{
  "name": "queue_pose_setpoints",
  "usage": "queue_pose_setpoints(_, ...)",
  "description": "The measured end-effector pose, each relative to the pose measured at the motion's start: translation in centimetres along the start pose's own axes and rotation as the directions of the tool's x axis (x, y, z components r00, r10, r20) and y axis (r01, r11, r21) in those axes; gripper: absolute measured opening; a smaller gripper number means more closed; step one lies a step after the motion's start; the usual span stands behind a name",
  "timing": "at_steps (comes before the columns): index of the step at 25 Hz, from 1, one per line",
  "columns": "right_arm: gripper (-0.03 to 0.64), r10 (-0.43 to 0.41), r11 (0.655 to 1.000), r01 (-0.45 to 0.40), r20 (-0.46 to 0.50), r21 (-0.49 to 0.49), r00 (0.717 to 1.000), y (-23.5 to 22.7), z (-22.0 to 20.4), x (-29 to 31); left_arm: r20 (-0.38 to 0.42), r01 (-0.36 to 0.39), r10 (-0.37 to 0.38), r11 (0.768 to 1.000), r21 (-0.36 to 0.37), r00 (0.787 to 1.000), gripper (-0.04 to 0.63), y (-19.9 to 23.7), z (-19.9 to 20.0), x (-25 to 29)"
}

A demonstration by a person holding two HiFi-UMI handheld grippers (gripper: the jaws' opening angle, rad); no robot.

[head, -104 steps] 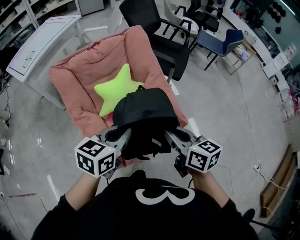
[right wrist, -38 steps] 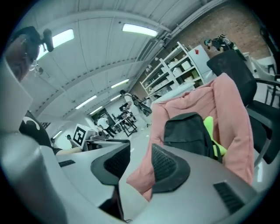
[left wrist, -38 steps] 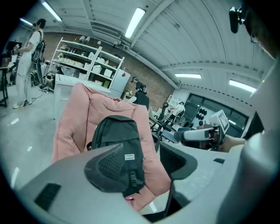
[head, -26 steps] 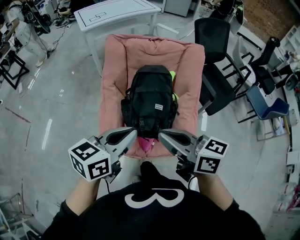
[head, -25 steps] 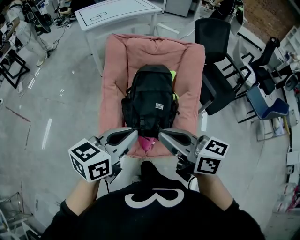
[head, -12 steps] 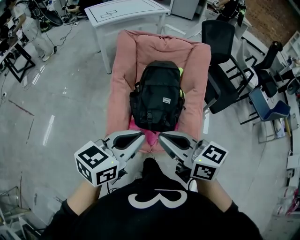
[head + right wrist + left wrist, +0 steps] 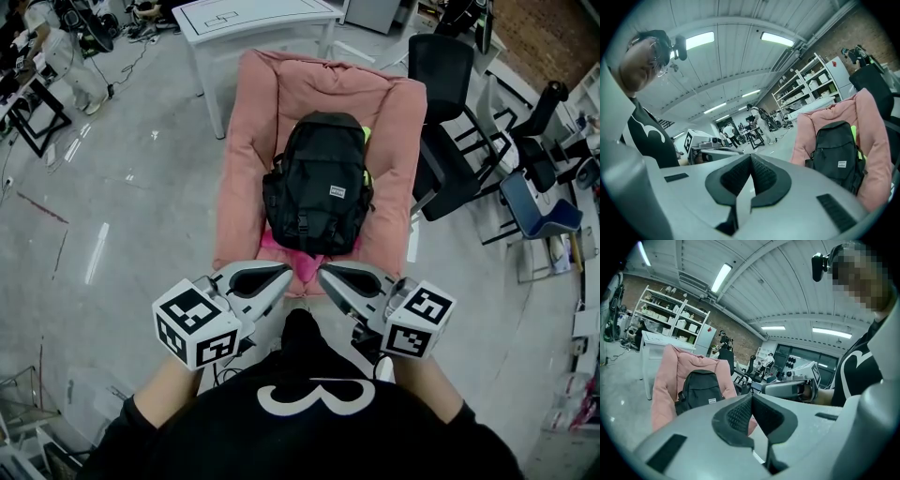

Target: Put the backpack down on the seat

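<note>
**Head view with the two gripper views.** We see the black backpack (image 7: 317,192) lying on the seat of the pink padded chair (image 7: 251,150). Its front panel and small white label face up, and its top points toward the chair's backrest. (A sliver of yellow-green cushion (image 7: 367,137) shows on the chair beside the backpack's upper right corner, and a bright pink patch (image 7: 279,255) shows under its lower edge, at the chair's front.)

The left gripper (image 7: 284,273) and the right gripper (image 7: 324,274) hang side by side at the chair's front edge. Their tips point toward each other, and both are clear of the backpack.

In the left gripper view we find the ribbed pads (image 7: 739,414) pressed together with nothing between them. The right gripper view shows its pads (image 7: 765,177) closed and empty in the same way.

Behind the chair's backrest stands a white table (image 7: 272,14). On the chair's right side in the head view stands a black office chair (image 7: 448,75).
</note>
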State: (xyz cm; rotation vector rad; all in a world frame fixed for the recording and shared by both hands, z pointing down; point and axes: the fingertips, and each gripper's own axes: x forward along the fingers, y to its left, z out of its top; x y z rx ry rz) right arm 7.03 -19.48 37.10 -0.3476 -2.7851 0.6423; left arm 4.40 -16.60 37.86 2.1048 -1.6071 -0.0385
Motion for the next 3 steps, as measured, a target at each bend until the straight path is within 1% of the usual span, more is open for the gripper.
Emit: queue_pose_setpoints(3,0.003,0.004,1.0,-0.004,-0.006,0.004,1.0,-0.21,0.02,0.24,-0.007,-0.003,0.002,1.0,-0.006,1.0,0.006,0.27,0.01,0.19)
